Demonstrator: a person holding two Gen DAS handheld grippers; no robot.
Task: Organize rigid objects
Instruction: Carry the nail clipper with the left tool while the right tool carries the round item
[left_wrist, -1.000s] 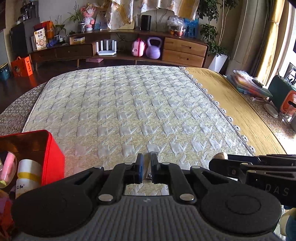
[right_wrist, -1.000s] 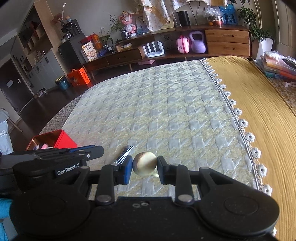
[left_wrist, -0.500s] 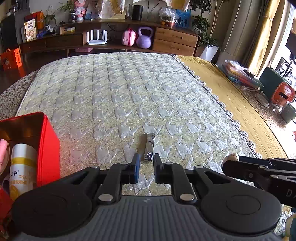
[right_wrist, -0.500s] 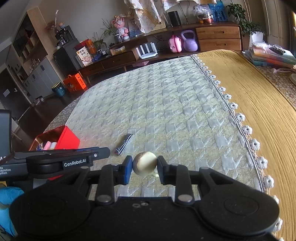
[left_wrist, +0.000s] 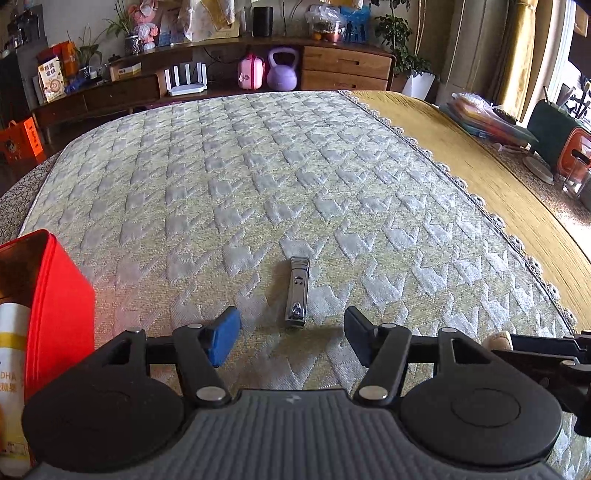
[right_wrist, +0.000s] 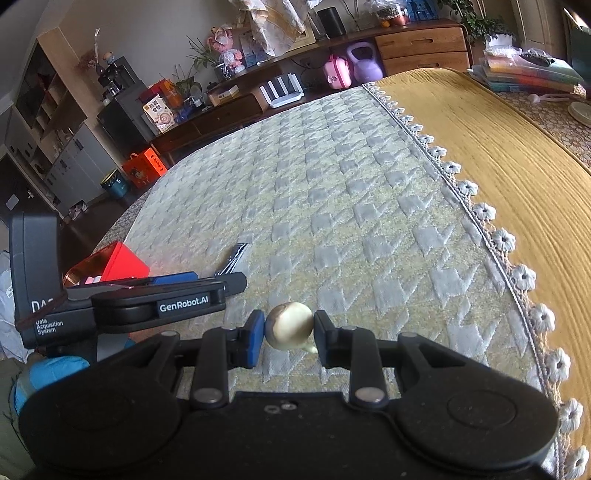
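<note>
A silver nail clipper lies on the quilted bedspread, just ahead of my left gripper, whose jaws are wide open and empty. The clipper also shows in the right wrist view. My right gripper is shut on a small cream-coloured round object and holds it above the bedspread. A red tin box stands at the left, with a white bottle inside. The box also shows in the right wrist view.
A yellow blanket with a lace edge covers the bed's right side. A low wooden cabinet with a purple kettlebell stands beyond the bed. Boxes and a green bag stand at the far right.
My left gripper has let go of the nail clipper, opened wide and drawn back and up from it. The right gripper has lifted with the round object in it.
</note>
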